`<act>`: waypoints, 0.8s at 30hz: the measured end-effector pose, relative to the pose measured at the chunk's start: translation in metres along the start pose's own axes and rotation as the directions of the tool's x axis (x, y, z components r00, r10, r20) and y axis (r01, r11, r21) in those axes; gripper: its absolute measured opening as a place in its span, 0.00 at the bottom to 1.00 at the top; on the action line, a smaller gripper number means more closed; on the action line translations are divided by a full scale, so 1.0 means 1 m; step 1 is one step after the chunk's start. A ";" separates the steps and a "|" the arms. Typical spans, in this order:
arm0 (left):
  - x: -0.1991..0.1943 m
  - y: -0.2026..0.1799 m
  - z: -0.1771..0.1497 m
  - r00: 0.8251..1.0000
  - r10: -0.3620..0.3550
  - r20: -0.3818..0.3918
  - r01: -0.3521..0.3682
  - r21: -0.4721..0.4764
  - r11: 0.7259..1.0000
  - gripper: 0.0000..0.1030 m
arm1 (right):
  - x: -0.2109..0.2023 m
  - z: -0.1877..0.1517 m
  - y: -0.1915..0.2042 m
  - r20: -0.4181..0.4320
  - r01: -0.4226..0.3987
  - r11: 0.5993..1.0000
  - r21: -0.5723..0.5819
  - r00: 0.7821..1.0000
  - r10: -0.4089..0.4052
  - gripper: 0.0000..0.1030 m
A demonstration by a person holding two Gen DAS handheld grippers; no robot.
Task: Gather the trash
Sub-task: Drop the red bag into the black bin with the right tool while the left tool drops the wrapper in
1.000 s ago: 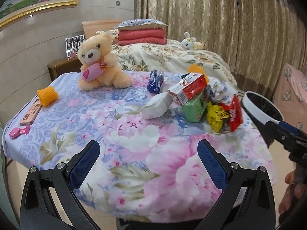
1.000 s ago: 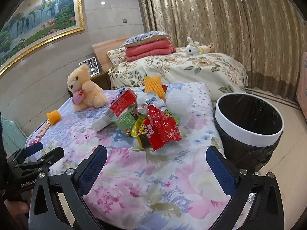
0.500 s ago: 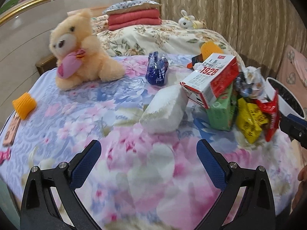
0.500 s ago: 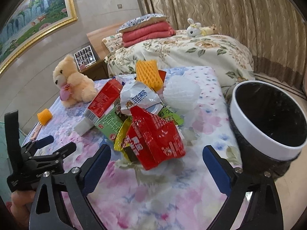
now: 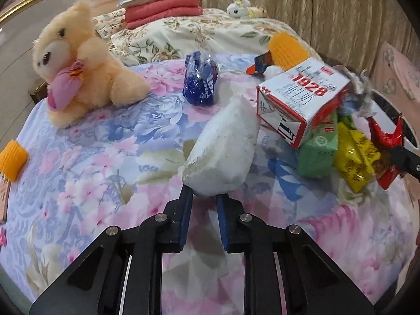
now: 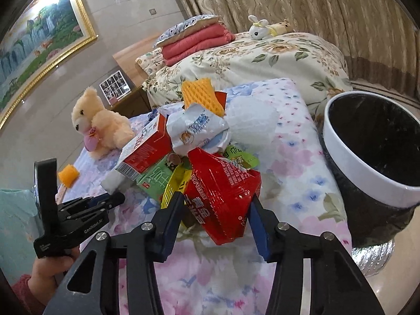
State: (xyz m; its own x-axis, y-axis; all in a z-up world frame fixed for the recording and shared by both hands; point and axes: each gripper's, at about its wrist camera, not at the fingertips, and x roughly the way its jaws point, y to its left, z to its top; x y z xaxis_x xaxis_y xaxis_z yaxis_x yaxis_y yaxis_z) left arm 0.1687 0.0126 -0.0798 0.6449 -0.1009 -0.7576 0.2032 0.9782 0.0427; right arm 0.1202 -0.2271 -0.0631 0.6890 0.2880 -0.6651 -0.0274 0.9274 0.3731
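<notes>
Left wrist view: the left tool (image 5: 204, 197) has just been closing, and its pads now pinch the near lower edge of the white foam lump (image 5: 223, 149), which lies on the flowered desk (image 5: 86, 157) at the middle of the frame. The bite looks shallow, only on the lump's bottom lip, so the crumbly foam could tear or slip out on the lift. At 2 o'clock from the lump the red-and-white carton (image 5: 302, 97) leans over its far end and over the green carton (image 5: 319, 152); pulling the lump away may tip that carton off the pile. The blue wrapper (image 5: 200, 81) at 12 o'clock and the teddy bear (image 5: 78, 63) at 10 o'clock sit well apart and look safe.

Right wrist view: the right tool (image 6: 216, 210) has also just been closing, and its pads stand on either side of the red snack bag (image 6: 223, 191) at the centre, apparently pressing its crinkled edges. The slick foil could slide free, or drag along the yellow wrapper (image 6: 174, 186) tucked beside it at 9 o'clock. The white crumpled bag (image 6: 197, 131) rests on top at 12 o'clock and may tumble. The black bin (image 6: 372, 157) stands off the desk at 3 o'clock; anything dropped on the way could land on the floor beside it.
</notes>
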 end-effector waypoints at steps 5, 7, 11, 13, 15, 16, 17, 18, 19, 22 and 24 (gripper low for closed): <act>-0.030 0.003 -0.019 0.999 -0.006 0.034 0.008 -0.054 0.998 0.15 | -0.014 -0.003 -0.008 0.016 -0.005 1.000 0.014 1.000 0.005 0.48; -0.044 0.002 -0.028 0.999 -0.001 0.051 0.005 -0.074 0.997 0.15 | -0.020 -0.004 -0.011 0.017 -0.011 1.000 0.015 1.000 0.011 0.48; -0.069 -0.005 -0.033 0.995 -0.028 0.096 0.038 -0.095 0.995 0.15 | -0.032 -0.005 -0.016 0.029 -0.016 1.000 0.008 0.999 0.016 0.48; -0.081 -0.015 -0.033 0.991 -0.057 0.118 0.067 -0.082 0.994 0.15 | -0.037 -0.007 -0.020 0.033 -0.021 1.000 0.012 0.999 0.021 0.48; -0.087 -0.028 -0.031 0.989 -0.089 0.122 0.096 -0.049 0.994 0.15 | -0.041 -0.007 -0.022 0.039 -0.018 1.000 0.011 0.999 0.018 0.48; -0.088 -0.036 -0.030 0.987 -0.100 0.125 0.105 -0.029 0.994 0.15 | -0.043 -0.007 -0.024 0.042 -0.017 1.000 0.011 0.999 0.017 0.48; -0.088 -0.043 -0.028 0.985 -0.114 0.127 0.116 -0.009 0.993 0.15 | -0.045 -0.007 -0.027 0.045 -0.017 1.000 0.017 0.999 0.016 0.48; -0.087 -0.051 -0.026 0.983 -0.134 0.123 0.134 0.008 0.991 0.15 | -0.047 -0.006 -0.029 0.050 -0.016 1.000 0.024 0.999 0.014 0.48; -0.087 -0.059 -0.024 0.981 -0.156 0.119 0.154 0.021 0.988 0.15 | -0.049 -0.005 -0.032 0.055 -0.013 0.999 0.030 0.998 0.011 0.48; -0.085 -0.080 -0.017 0.974 -0.194 0.115 0.188 0.065 0.980 0.15 | -0.054 -0.002 -0.040 0.069 -0.003 0.999 0.049 0.998 0.000 0.48; -0.083 -0.092 -0.012 0.970 -0.217 0.112 0.207 0.089 0.974 0.15 | -0.057 0.000 -0.046 0.076 0.008 0.998 0.059 0.997 -0.012 0.48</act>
State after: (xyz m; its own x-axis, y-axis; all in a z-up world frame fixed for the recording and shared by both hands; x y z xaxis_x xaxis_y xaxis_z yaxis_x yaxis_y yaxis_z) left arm 0.0879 -0.0666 -0.0290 0.6640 -0.3302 -0.6708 0.3973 0.9159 -0.0576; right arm 0.0818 -0.2866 -0.0425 0.7424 0.2577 -0.6184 0.0205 0.9139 0.4055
